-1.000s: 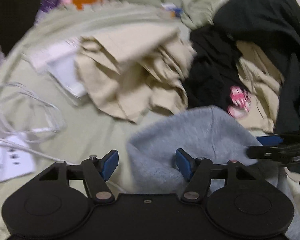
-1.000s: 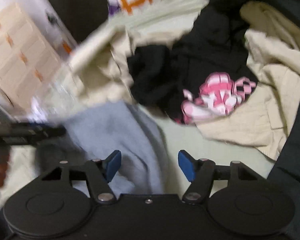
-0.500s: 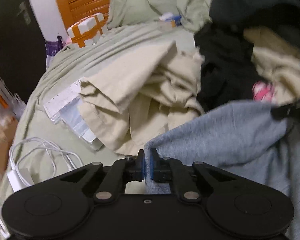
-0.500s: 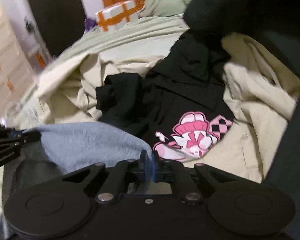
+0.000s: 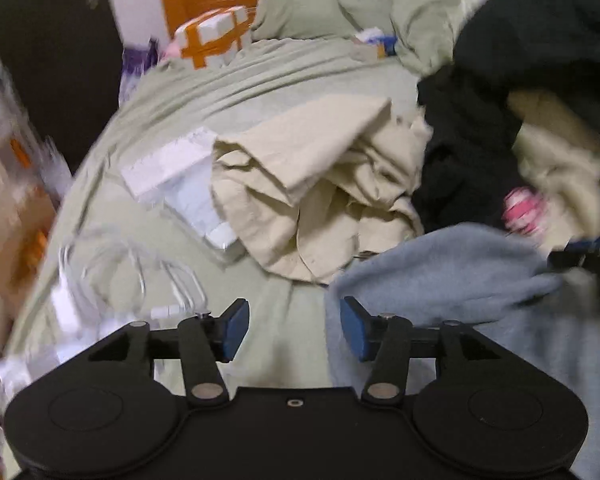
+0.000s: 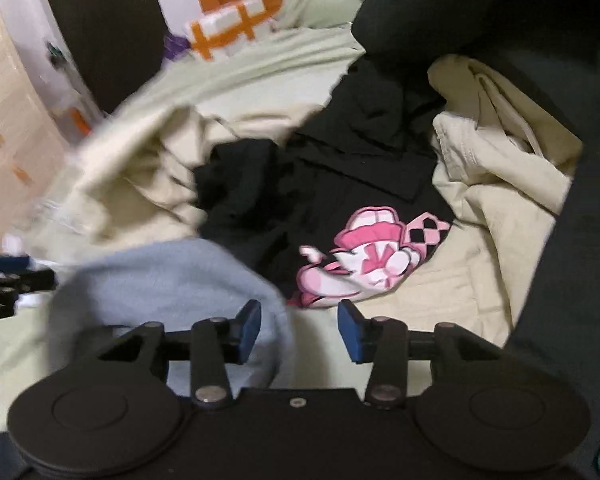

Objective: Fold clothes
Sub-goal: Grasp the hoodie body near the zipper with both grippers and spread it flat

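A light grey fleece garment (image 5: 460, 280) lies on the green bedsheet (image 5: 228, 92), in front of both grippers. My left gripper (image 5: 295, 330) has its jaws opening. The grey edge hangs just inside its right pad (image 5: 354, 328), and bare sheet shows across the rest of the gap. My right gripper (image 6: 299, 332) also has its jaws opening. A fold of the grey garment (image 6: 160, 280) reaches past its left pad (image 6: 249, 330) into the gap, and neither pad presses it. Each gripper shows as a dark blur at the edge of the other's view.
A crumpled beige garment (image 5: 320, 184) lies behind the grey one. Beside it are a black shirt with a pink print (image 6: 364, 256), beige trousers (image 6: 500, 184) and a dark heap (image 5: 540, 40). White cables (image 5: 112, 276) and a flat packet (image 5: 172, 168) are at left, an orange-and-white box (image 5: 216, 36) by the pillows.
A second ago both grippers stood open by the grey garment. Half a second ago each was shut on its edge. Now both have opened, let the cloth go and lifted a little.
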`<state>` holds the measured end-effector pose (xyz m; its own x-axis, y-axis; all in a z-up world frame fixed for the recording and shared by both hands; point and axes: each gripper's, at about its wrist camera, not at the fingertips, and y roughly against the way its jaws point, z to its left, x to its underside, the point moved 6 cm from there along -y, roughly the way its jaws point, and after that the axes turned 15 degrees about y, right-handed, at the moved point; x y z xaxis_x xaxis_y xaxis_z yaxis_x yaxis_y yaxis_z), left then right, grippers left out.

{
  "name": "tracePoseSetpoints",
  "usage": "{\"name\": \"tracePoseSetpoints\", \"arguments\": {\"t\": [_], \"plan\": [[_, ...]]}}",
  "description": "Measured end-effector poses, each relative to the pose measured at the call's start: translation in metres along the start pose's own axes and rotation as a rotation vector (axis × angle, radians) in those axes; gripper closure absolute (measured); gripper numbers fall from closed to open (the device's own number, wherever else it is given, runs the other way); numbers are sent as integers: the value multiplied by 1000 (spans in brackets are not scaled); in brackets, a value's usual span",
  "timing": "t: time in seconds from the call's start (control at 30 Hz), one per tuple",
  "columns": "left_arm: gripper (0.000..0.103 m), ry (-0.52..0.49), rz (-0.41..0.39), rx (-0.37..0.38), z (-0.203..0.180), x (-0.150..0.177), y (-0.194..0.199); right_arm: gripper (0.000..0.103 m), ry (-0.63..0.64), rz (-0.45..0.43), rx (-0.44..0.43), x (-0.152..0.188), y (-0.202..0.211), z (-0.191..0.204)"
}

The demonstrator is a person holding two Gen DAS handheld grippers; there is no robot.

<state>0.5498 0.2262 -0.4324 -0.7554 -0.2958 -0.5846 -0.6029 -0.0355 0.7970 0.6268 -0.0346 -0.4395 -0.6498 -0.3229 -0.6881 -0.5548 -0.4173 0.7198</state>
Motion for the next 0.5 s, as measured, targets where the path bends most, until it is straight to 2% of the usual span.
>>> {"name": "tracePoseSetpoints", "arguments": {"t": [0.07, 0.13, 0.23, 0.3, 0.33, 0.37, 0.4, 0.43, 0.5], "plan": [[41, 41, 2, 34, 14, 6, 27, 60, 30, -27, -27, 10, 28, 7], [35, 99, -47, 57, 42, 22, 71, 60, 60, -56, -73, 33, 68, 20], [33, 125, -99, 45, 72, 55, 120, 60, 54, -46, -144, 68, 104, 37], [29, 99, -80, 53, 79, 75, 135, 53, 62, -33, -165, 92, 127, 50], [28, 84, -67, 58, 82, 86, 141, 40, 69, -28, -171, 101, 135, 56], [28, 67, -48, 65, 83, 93, 141, 22, 89, -16, -175, 109, 138, 62], [28, 44, -20, 74, 84, 103, 138, 14, 118, 4, -177, 120, 140, 70], [28, 24, 6, 81, 84, 111, 134, 0, 143, 20, -183, 127, 139, 74], [28, -6, 74, 101, 86, 131, 117, 1, 186, 52, -200, 137, 132, 80]]}}
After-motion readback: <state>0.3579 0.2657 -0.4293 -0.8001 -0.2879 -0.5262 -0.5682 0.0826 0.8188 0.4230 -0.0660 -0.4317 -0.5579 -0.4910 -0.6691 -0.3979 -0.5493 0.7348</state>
